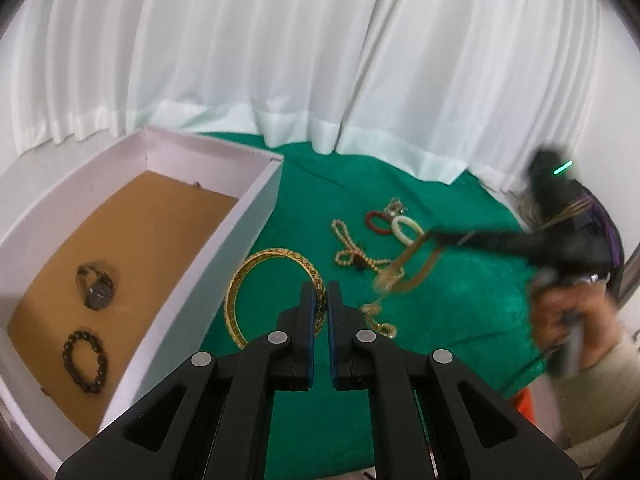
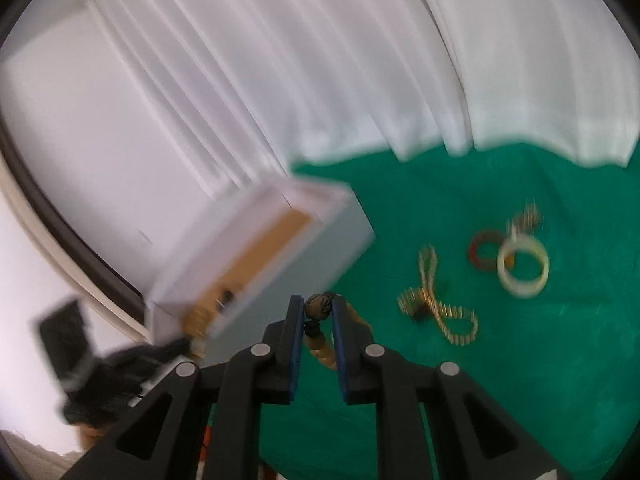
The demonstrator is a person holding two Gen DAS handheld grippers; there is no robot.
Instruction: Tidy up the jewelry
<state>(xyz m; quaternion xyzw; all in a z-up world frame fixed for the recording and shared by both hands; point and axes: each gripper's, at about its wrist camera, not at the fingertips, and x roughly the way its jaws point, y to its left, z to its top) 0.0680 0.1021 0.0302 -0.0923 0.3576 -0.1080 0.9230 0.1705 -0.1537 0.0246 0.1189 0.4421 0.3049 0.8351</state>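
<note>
We are observing the carry step: the right tongs [image 2: 317,309] are clamping a wooden bead bracelet [image 2: 318,307], tan beads hanging below, above the green worktop [image 2: 440,400]. Next we are expecting delivery leftward into the white box [image 1: 224,240]. The left tongs [image 1: 320,294] are together, empty.

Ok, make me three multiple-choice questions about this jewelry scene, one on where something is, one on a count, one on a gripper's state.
1. Where does the gold bangle lie?
A. in the box
B. on the green cloth
C. on the curtain

2. How many pieces lie in the white box?
A. two
B. four
C. none

3. The right gripper is:
A. wide open, empty
B. shut on a beaded bracelet
C. holding the white ring

Answers: B, it rests on cloth beside the box; A, a dark ring and a dark bracelet; B, beads sit pinched between its pads.
</note>
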